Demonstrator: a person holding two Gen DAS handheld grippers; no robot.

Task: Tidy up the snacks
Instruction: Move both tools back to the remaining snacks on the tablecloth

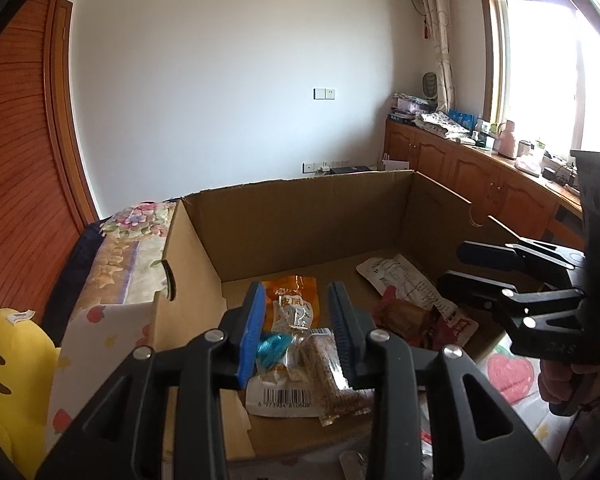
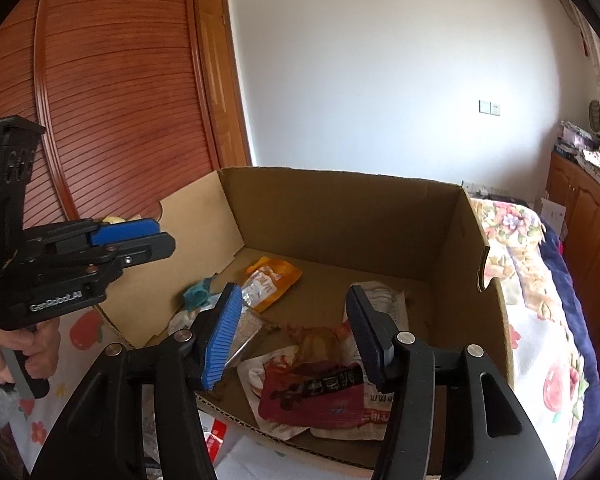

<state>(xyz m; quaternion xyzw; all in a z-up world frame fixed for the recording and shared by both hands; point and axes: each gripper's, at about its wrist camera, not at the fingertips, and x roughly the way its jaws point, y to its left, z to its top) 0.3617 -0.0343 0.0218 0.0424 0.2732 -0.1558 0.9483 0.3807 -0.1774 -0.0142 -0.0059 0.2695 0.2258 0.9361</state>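
Where packets lie, cardboard box (image 2: 380,220) walls near

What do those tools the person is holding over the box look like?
Each is a black plastic hand-held gripper, left and right, with a pistol-style handle. Two angular black arms with triangular cut-outs and silver round bolts carry the fingers, which have ribbed blue pads. The left one bears white lettering on its side, "GenRobot.AI". No cables or sleeves show.
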